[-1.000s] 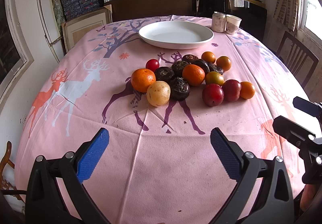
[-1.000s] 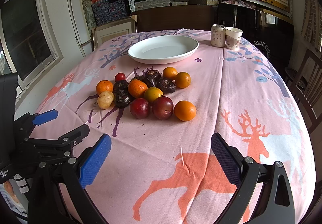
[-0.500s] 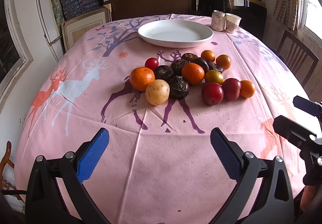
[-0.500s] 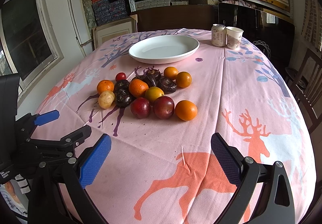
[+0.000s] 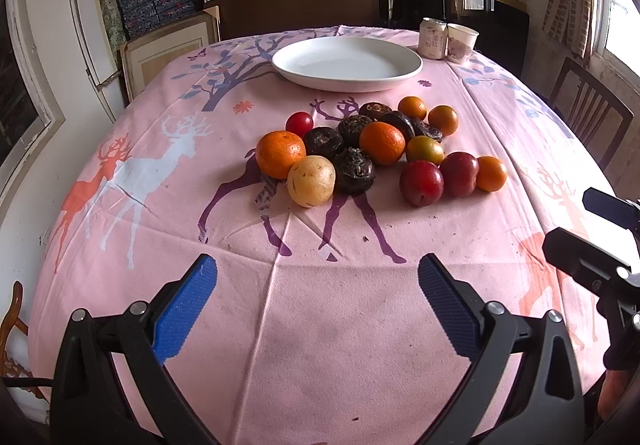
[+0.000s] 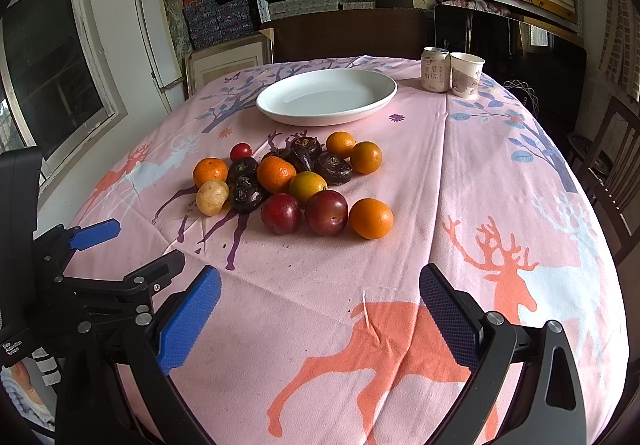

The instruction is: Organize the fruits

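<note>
Left wrist view: left gripper (image 5: 318, 299) hovering with blue-padded jaws spread wide, empty, heap of mixed round fruits (image 5: 370, 155) lying ahead, round white ceramic plate (image 5: 347, 63) sitting beyond; right wrist view: right gripper (image 6: 320, 315) gaping likewise, same heap (image 6: 294, 183) ahead-left.

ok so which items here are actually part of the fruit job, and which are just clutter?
Job:
fruit pile
white plate, empty
left gripper and right gripper, both open

Clutter:
drink can
paper cup
deer-print tablecloth
</note>
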